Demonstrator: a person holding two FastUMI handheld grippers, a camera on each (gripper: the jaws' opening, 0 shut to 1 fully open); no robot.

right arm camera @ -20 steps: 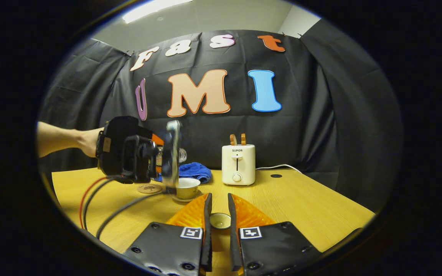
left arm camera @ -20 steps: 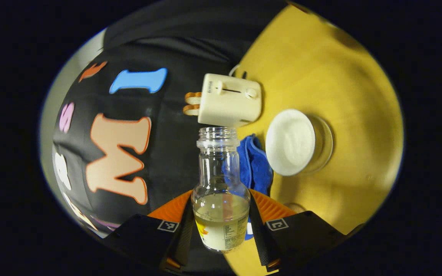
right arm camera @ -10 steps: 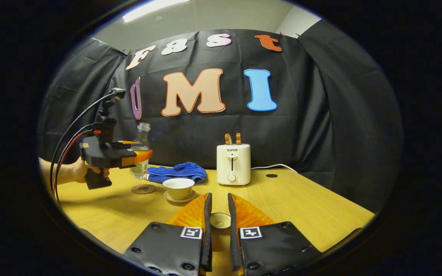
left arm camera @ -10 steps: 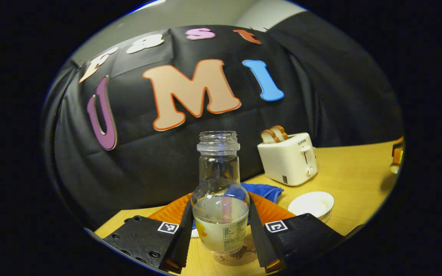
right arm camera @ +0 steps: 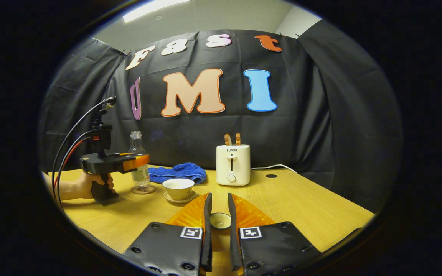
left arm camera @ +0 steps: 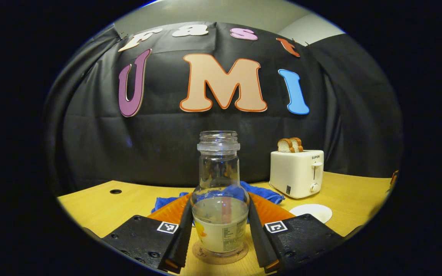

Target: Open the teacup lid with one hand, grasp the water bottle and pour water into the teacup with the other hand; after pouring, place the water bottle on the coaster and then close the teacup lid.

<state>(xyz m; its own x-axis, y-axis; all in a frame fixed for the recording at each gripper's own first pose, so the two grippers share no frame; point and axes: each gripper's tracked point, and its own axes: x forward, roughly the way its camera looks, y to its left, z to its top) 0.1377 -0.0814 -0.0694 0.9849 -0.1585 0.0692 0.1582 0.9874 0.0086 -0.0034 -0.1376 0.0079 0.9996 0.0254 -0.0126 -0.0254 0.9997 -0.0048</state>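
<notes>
Risk: your left gripper [left arm camera: 221, 234] clamps both fingers on the clear glass water bottle [left arm camera: 220, 199] standing on the round cork coaster [left arm camera: 220, 256], so a skewed release tips it, while your right gripper [right arm camera: 218, 230] pinches the small pale teacup lid [right arm camera: 220, 220], away from the white teacup [right arm camera: 178, 188].

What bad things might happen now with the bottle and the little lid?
1. The clear glass water bottle has no cap and sits on the round cork coaster, gripped by the left gripper. Letting go roughly might tip it and spill.
2. The right gripper pinches the small cream teacup lid by its edges; it might slip before reaching the open cream teacup.
</notes>
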